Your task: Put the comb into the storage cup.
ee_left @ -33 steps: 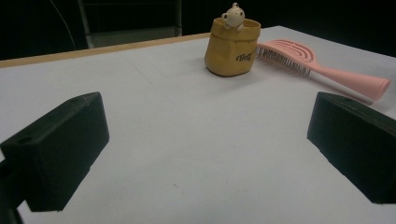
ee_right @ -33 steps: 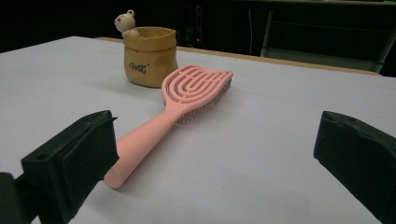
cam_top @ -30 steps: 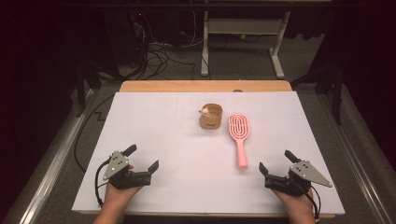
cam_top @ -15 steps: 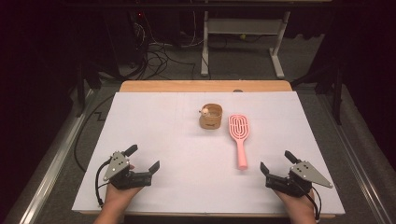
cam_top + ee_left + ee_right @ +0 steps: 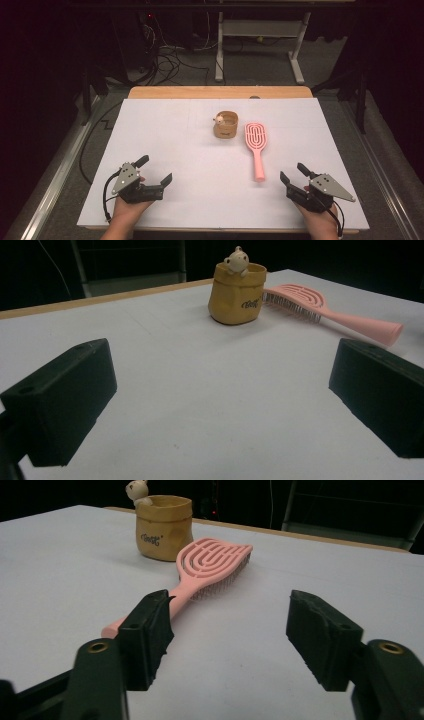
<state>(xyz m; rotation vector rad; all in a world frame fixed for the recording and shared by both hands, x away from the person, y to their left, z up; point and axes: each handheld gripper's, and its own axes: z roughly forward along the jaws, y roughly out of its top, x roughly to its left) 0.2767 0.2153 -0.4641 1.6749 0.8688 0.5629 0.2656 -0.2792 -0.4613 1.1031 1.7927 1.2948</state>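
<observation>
- Right gripper (image 5: 295, 178), lower right of the high view: jaws just closing, apart, nothing between, near pink brush (image 5: 256, 148)
- Left gripper (image 5: 154, 170), lower left: jaws wide, empty

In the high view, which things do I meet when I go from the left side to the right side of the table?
left gripper → small brown pot with a toy animal at its rim → pink hairbrush → right gripper

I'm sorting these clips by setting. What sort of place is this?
Probably a lab recording bench: a white-covered table, loose cables on the floor behind, and a metal frame in the dark.
</observation>
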